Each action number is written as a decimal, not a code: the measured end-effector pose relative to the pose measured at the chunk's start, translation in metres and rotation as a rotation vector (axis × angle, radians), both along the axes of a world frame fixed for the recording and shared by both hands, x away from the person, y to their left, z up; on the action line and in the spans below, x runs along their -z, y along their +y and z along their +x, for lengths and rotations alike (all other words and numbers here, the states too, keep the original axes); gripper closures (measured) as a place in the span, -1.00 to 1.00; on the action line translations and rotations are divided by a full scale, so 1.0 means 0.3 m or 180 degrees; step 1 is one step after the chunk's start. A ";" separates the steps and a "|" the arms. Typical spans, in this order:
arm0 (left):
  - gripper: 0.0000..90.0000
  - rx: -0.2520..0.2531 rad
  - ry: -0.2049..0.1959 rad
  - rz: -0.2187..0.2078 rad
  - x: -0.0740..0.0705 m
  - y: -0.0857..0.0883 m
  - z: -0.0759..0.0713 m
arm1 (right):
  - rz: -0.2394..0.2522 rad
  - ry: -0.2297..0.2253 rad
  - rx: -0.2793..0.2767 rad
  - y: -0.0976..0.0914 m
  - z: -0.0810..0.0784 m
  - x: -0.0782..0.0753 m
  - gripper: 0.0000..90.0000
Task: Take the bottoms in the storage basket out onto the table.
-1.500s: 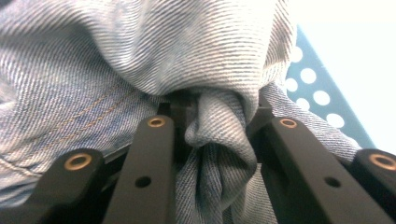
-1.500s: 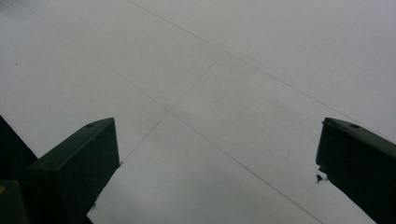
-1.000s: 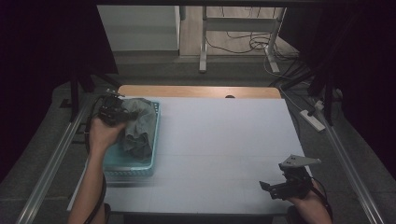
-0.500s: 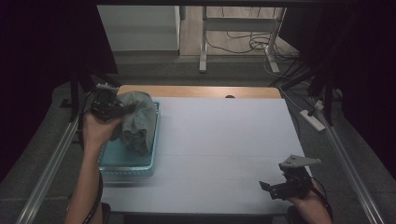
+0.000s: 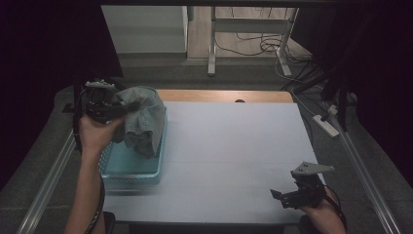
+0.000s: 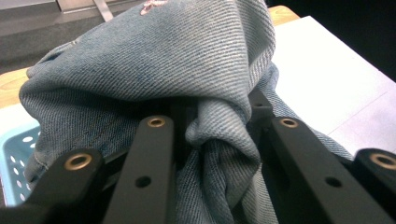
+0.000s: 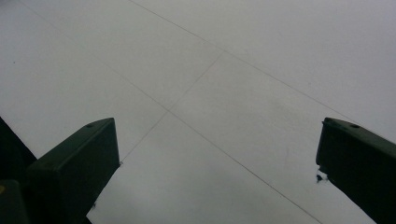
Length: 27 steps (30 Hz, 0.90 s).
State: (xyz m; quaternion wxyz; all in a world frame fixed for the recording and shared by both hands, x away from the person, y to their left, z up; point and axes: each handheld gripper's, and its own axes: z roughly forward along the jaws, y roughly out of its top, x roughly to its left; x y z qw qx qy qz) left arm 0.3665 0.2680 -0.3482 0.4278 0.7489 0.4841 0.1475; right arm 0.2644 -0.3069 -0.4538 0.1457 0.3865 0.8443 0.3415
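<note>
The left gripper [image 5: 119, 111] is clamped on a bunched fold of the jeans [image 5: 143, 119], which hang over the basket [image 5: 131, 168] at the desk's left edge, far from the wide-open right gripper [image 5: 282, 197].

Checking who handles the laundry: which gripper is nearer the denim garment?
Left. The left gripper is clamped on the denim garment above the blue basket; the right gripper rests far across the table.
</note>
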 end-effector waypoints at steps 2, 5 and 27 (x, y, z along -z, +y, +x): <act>0.59 0.0009 -0.0025 -0.0006 -0.009 -0.001 -0.006 | 0.0005 0.0004 0.0004 0.000 0.000 0.000 -1.00; 0.59 0.0054 -0.0078 -0.0055 -0.027 -0.003 -0.017 | 0.0003 0.0004 0.0005 0.000 0.000 0.000 -1.00; 0.59 0.0481 -0.0308 -0.0254 -0.089 -0.136 -0.038 | 0.0010 -0.0008 0.0026 -0.001 -0.001 0.000 -1.00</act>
